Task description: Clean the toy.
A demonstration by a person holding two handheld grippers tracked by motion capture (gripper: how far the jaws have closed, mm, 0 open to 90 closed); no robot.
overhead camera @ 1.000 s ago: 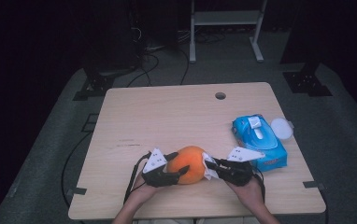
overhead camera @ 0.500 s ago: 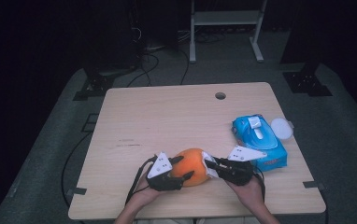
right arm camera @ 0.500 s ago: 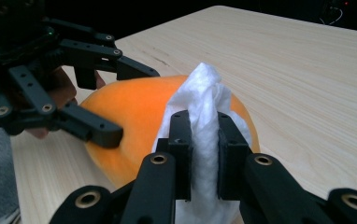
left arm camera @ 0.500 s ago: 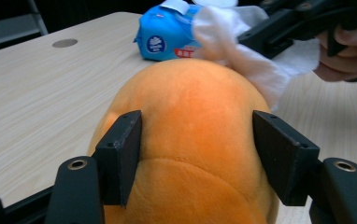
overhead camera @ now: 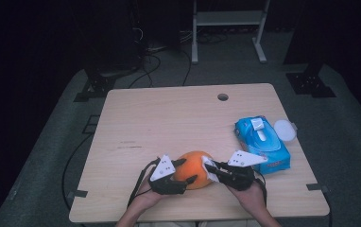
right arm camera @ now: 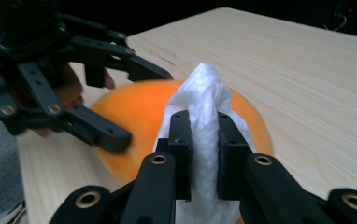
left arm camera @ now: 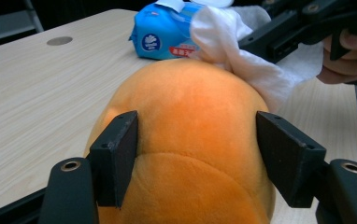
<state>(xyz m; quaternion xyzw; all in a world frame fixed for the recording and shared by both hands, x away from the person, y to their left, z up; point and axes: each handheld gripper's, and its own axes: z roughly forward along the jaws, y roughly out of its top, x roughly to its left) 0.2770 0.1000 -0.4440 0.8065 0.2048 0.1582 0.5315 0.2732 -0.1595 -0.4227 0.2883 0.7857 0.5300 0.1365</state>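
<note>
Orange plush — a rounded soft toy (overhead camera: pixel 195 169) — sat near the front edge of the pale wooden table (overhead camera: pixel 169 118), between the two grippers that the person held. The left gripper (overhead camera: pixel 184 171) straddled the toy from its left side; in the left gripper view its two black jaws stood on either flank of the orange plush (left arm camera: pixel 186 140), the left pad seemingly against the fabric and the right pad at the toy's edge, where contact could not be told for sure. Those jaws had just been opening a little, with the toy between them. The right gripper (overhead camera: pixel 210 169) came in from the other side, its jaws drawn narrow and clamped on a crumpled white wipe (right arm camera: pixel 204 140); the free end of the wipe rose above the pads and lay against the top of the toy. In the left gripper view the same white wipe (left arm camera: pixel 242 56) rested on the far upper side of the plush, held by the other gripper's black arms. Behind and to the right of the toy lay a blue pack of wet wipes (overhead camera: pixel 262 142) with its flap lifted, and just beyond it a small white round lid (overhead camera: pixel 285 129) at the table's right edge. A round hole (overhead camera: pixel 223 97) showed in the far part of the tabletop — well apart from the work.
</note>
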